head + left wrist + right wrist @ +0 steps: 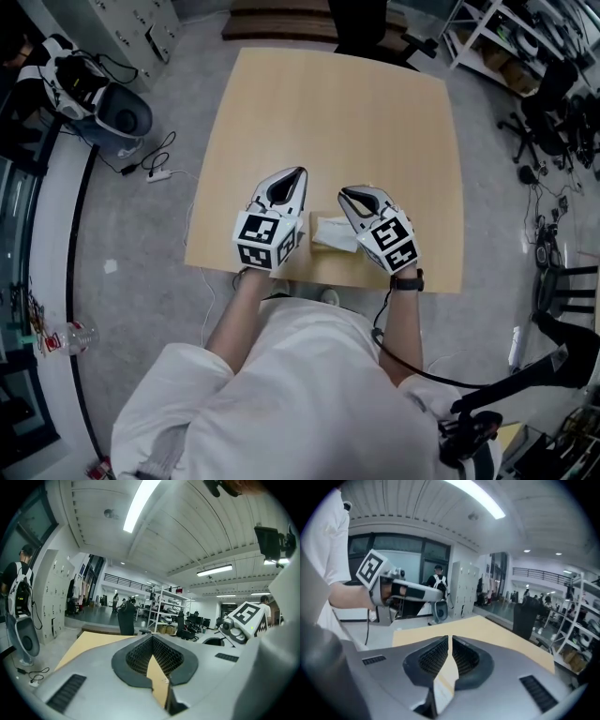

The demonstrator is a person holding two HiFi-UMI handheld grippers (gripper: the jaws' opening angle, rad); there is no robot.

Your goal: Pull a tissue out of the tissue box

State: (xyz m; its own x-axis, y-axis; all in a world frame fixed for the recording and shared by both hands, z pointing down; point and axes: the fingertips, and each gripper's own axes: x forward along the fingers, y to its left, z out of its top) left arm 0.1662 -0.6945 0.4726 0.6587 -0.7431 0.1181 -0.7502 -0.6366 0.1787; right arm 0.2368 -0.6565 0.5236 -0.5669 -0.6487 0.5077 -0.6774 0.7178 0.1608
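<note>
A tan tissue box [320, 223] lies near the front edge of the wooden table [337, 122], and a white tissue [336, 242] sticks out of it toward me. My two grippers hover above it, one at each side. The left gripper [300, 172] [153, 639] is shut, with only the table showing through the gap behind its tips. The right gripper [346, 191] [449, 639] is also shut, and I see no tissue between its tips. A pale strip below shows through the gap behind them. Each gripper view catches the other gripper's marker cube [246, 615] [371, 568].
A dark chair [361, 23] stands at the table's far edge. Office chairs [553, 112] and shelving are at the right. On the floor to the left lie a power strip [157, 174], a bag with a helmet-like shell [112, 108] and a water bottle [70, 336].
</note>
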